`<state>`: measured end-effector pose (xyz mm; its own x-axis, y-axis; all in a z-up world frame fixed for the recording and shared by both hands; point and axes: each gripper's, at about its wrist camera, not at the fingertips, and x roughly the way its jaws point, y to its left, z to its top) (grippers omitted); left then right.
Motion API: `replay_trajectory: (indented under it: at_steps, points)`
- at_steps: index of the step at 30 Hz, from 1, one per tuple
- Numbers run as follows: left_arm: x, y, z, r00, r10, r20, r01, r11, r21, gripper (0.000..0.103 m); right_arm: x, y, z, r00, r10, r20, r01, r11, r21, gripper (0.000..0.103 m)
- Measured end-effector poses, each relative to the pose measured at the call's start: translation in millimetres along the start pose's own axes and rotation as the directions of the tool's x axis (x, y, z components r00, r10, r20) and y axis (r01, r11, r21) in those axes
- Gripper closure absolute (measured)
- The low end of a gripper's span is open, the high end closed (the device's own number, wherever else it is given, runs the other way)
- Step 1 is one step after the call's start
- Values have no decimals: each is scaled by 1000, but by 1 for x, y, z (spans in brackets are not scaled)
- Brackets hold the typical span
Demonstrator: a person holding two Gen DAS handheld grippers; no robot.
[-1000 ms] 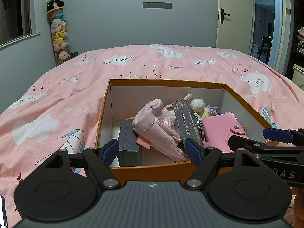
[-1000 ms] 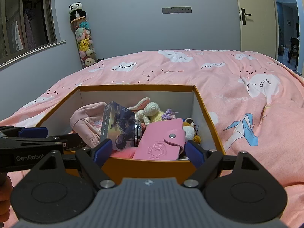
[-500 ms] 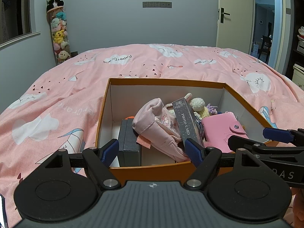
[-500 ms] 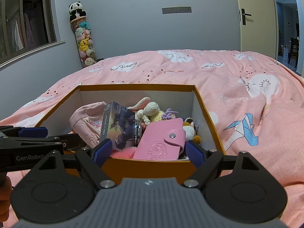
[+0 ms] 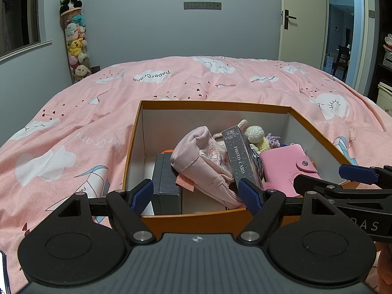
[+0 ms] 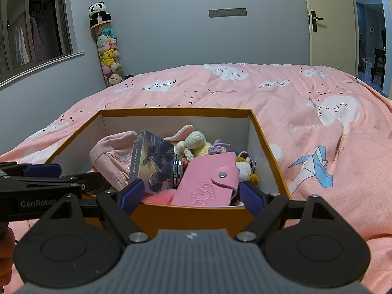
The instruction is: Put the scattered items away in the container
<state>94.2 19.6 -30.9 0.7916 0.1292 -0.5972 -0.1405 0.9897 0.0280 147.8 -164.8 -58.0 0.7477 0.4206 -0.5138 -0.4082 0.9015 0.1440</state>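
Note:
An orange box (image 5: pixel 210 104) (image 6: pixel 171 111) with white inner walls sits on the pink bed. Inside lie a pink pouch (image 5: pixel 201 156) (image 6: pixel 110 156), a photo card box (image 5: pixel 237 152) (image 6: pixel 154 161), a pink card wallet (image 5: pixel 286 166) (image 6: pixel 208 178), a dark box (image 5: pixel 165 178), and crocheted toys (image 5: pixel 257 136) (image 6: pixel 193 142). My left gripper (image 5: pixel 196 194) is open and empty at the box's near wall. My right gripper (image 6: pixel 191 194) is open and empty at the near wall too. Each gripper shows at the edge of the other's view.
The pink duvet (image 5: pixel 73 134) (image 6: pixel 318 134) spreads around the box. A tall tube of plush toys topped by a panda (image 5: pixel 73 41) (image 6: pixel 105 46) stands by the far wall. A door (image 5: pixel 303 19) stands open at the right.

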Motion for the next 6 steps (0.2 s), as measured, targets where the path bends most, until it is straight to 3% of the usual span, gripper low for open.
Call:
replay_trajectory:
  at_steps: [6]
  points:
    - [0, -2, -2, 1000, 2, 4, -2, 1000, -2, 13, 0, -2, 1, 1000, 3, -10, -3, 1000, 5, 12]
